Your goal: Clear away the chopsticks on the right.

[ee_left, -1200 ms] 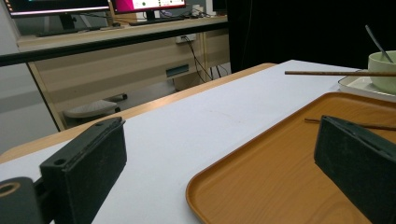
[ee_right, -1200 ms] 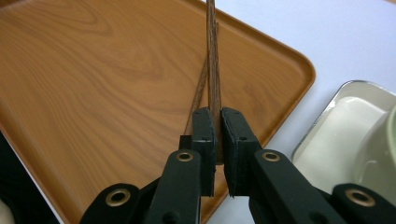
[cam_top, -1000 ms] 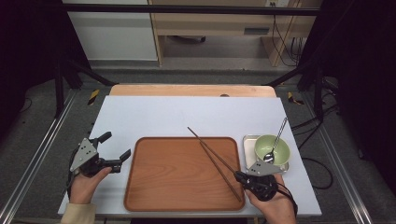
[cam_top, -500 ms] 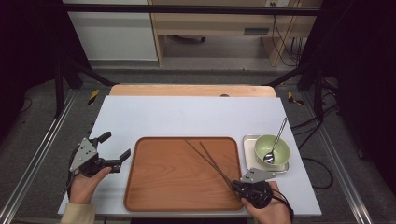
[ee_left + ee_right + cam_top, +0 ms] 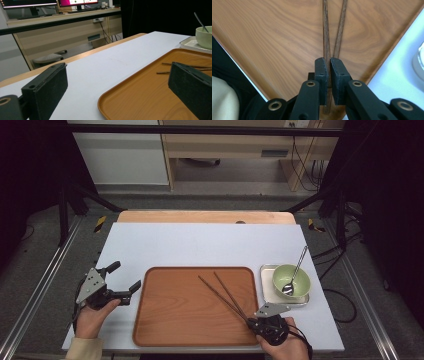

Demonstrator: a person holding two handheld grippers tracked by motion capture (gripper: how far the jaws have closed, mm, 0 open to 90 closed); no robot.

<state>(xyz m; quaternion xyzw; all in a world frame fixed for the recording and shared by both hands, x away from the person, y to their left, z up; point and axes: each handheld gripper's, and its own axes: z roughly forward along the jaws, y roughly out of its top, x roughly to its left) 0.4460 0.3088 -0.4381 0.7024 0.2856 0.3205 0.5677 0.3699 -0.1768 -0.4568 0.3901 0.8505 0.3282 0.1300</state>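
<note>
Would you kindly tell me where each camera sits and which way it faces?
High view: above the person's side, looking forward and down at the wooden tray; both hands, left gripper and right gripper show.
Left gripper view: rides low left of the tray, facing across it toward the green bowl; open jaws show.
Right gripper view: looks down its jaws, shut on the chopsticks.
All share tray and chopsticks.

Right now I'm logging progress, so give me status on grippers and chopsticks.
Right gripper shut on pair of dark wooden chopsticks, tips over brown wooden tray. Left gripper open, beside tray. Nothing in the way.
</note>
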